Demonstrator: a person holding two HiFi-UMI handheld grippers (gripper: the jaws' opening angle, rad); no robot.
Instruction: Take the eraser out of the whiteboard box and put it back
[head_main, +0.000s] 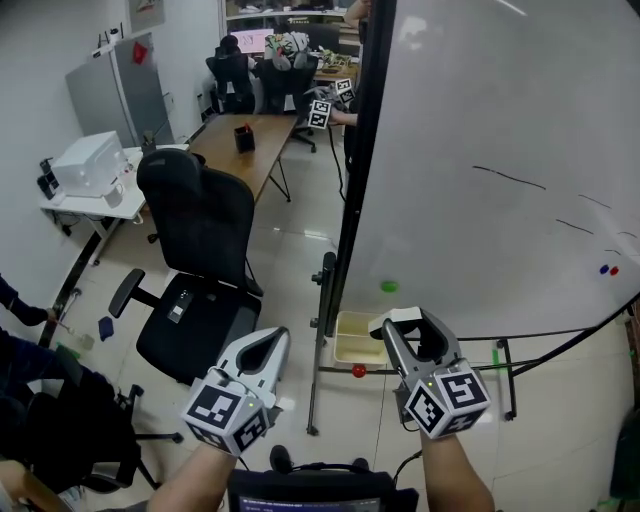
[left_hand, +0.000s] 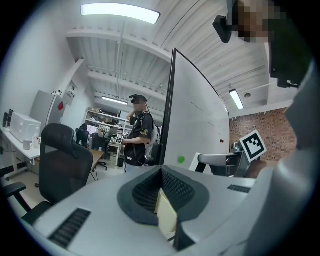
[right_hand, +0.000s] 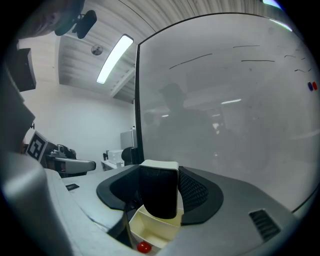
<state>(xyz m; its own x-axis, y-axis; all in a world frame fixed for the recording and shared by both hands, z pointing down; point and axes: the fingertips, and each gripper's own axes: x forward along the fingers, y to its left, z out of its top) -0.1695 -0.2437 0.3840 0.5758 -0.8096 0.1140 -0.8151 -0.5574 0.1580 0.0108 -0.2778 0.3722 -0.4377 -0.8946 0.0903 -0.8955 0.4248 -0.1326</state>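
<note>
The eraser (head_main: 403, 318), white-backed with a black felt face (right_hand: 159, 195), stands upright between the pads of my right gripper (head_main: 412, 328), which is shut on it. The cream whiteboard box (head_main: 352, 340) hangs at the foot of the whiteboard, just below and left of the eraser; in the right gripper view the box (right_hand: 150, 227) lies directly under the held eraser. My left gripper (head_main: 268, 345) hovers left of the box, its jaw tips meeting with nothing held. In the left gripper view a slice of the box (left_hand: 166, 217) shows under the closed pads.
The big whiteboard (head_main: 500, 150) on its black stand fills the right side, with a green magnet (head_main: 389, 287) on it and a small red ball (head_main: 358, 371) below the box. A black office chair (head_main: 195, 270) stands left. A person (left_hand: 136, 132) stands further back by a desk (head_main: 245, 145).
</note>
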